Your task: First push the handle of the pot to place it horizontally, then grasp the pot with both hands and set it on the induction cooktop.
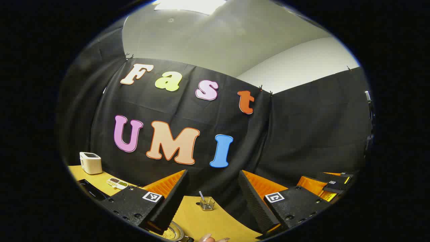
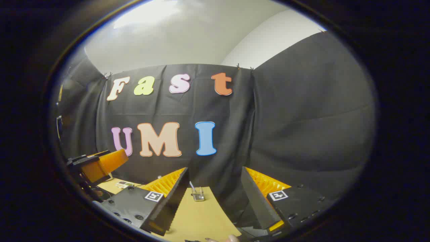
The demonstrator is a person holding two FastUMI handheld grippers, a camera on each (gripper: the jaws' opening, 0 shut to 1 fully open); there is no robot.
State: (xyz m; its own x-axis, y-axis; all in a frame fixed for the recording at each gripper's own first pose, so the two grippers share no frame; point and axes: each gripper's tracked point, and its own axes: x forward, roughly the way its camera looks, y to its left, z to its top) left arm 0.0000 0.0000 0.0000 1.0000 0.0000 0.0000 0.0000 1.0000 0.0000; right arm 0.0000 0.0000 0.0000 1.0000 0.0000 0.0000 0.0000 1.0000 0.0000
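Both the left gripper (image 1: 212, 188) and the right gripper (image 2: 214, 186) are held wide open, empty and raised toward the booth wall, presumably awaiting the start, while part of what may be the pot (image 1: 173, 232) is glimpsed at the table's (image 1: 215, 220) near edge.

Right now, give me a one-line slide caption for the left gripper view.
Left gripper open above the tan table, a small glass jar ahead between its fingers, white box at far left.
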